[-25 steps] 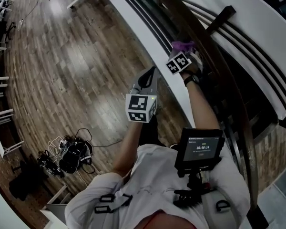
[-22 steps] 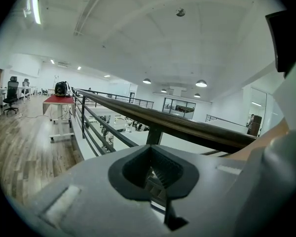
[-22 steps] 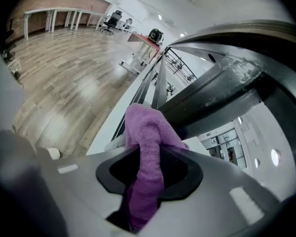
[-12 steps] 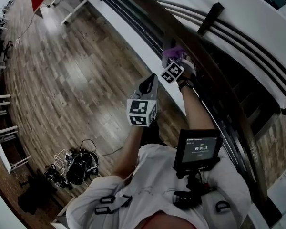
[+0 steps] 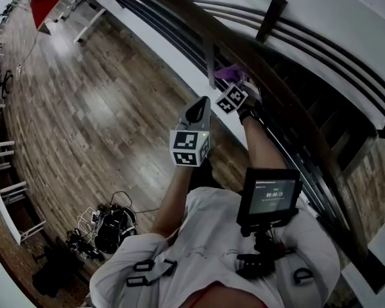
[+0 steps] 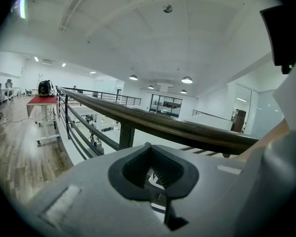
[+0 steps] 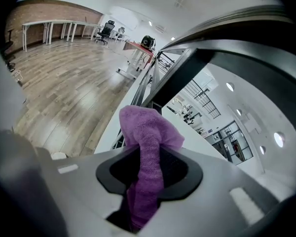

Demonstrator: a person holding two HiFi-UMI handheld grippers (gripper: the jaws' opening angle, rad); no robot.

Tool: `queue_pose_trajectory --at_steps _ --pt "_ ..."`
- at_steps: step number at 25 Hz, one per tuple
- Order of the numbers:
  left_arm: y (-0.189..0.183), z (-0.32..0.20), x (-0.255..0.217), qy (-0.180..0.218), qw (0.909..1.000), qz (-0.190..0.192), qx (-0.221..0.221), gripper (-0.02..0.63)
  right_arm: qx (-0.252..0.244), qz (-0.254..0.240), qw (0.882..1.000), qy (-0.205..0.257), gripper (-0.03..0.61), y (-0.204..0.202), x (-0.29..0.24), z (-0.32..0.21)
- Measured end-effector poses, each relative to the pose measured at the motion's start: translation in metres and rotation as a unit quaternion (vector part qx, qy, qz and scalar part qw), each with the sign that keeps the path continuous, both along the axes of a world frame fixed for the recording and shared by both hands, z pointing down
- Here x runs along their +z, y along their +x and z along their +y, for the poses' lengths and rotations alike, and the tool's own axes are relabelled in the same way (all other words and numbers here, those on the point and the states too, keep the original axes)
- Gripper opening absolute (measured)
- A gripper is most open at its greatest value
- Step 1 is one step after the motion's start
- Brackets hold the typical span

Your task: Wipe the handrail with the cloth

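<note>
Dark wooden handrail [image 6: 187, 131] runs 11 o'clock to 4 o'clock in the head view. Right gripper [image 7: 147, 174] clamps the purple cloth [image 7: 148, 132], which bunches out at 12 o'clock beyond its tips, close against the rail. Left gripper [image 6: 155, 174], closed on nothing, sits at its 7 o'clock.
</note>
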State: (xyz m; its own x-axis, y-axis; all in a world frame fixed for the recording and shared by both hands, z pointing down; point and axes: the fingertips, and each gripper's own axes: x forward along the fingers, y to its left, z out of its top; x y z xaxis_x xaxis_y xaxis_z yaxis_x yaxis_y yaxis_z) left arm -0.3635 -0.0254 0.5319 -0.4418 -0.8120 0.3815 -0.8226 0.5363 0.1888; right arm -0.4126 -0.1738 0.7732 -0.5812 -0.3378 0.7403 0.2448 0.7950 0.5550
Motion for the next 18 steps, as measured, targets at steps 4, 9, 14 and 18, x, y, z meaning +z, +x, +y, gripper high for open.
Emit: queue_pose_trajectory --at_steps 4,9,14,18 --pt "0.010 -0.002 -0.008 -0.003 0.9998 -0.019 0.008 0.000 0.008 -0.012 1.000 -0.008 0.095 0.013 -0.001 -0.003" --pt "0.028 -0.006 -0.009 -0.011 0.9994 -0.029 0.016 0.000 0.015 -0.009 1.000 -0.017 0.095 0.038 0.000 -0.006" --pt "0.047 -0.022 -0.020 -0.008 0.9985 -0.045 0.031 0.000 0.031 -0.008 0.999 -0.037 0.097 0.070 0.002 -0.012" --pt "0.060 -0.033 -0.030 -0.002 0.9977 -0.054 0.040 0.000 0.040 -0.014 0.998 -0.052 0.097 0.090 0.002 -0.015"
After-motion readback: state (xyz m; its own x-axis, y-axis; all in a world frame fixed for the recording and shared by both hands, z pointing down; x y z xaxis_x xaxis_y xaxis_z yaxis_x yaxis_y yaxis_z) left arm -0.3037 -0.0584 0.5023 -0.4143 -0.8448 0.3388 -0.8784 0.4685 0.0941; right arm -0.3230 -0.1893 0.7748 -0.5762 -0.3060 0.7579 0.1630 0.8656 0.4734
